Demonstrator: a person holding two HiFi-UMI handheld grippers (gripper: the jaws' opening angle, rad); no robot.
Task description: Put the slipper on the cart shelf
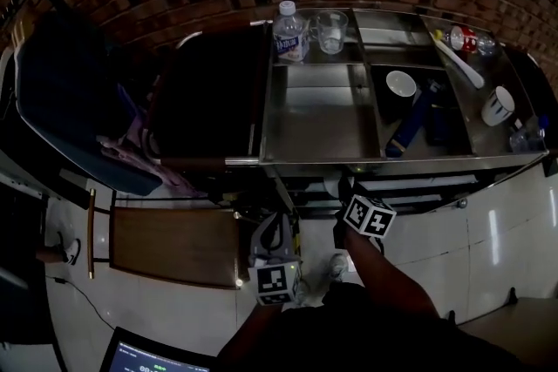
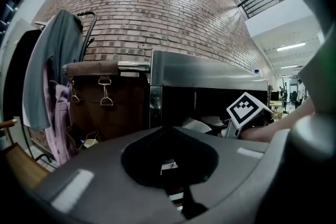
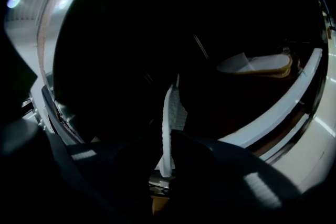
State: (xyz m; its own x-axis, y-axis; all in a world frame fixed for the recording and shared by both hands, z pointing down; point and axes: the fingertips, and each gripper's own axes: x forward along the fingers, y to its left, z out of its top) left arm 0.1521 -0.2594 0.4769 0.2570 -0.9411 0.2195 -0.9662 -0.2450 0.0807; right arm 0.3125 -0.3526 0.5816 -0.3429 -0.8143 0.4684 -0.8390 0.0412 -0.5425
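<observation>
My right gripper (image 3: 167,140) is shut on a thin white slipper (image 3: 169,113), which stands edge-on between the jaws inside the dark lower shelf of the steel cart (image 3: 286,105). A second slipper (image 3: 257,64) lies flat on that shelf, further in to the right. In the head view the right gripper (image 1: 364,213) reaches under the cart's front edge (image 1: 392,161), its fingertips and the slipper hidden. The left gripper (image 1: 273,231) hangs lower and to the left, away from the cart, jaws together with nothing in them. From the left gripper (image 2: 168,136) view the right gripper's marker cube (image 2: 247,110) shows at the shelf.
The cart's top tray holds a water bottle (image 1: 289,32), a glass mug (image 1: 331,30), a bowl (image 1: 401,84) and a white mug (image 1: 499,104). A dark bag (image 1: 209,100) hangs at the cart's left. Clothes on a rack (image 1: 70,100), a wooden stool (image 1: 170,244) and a laptop (image 1: 148,357) stand left.
</observation>
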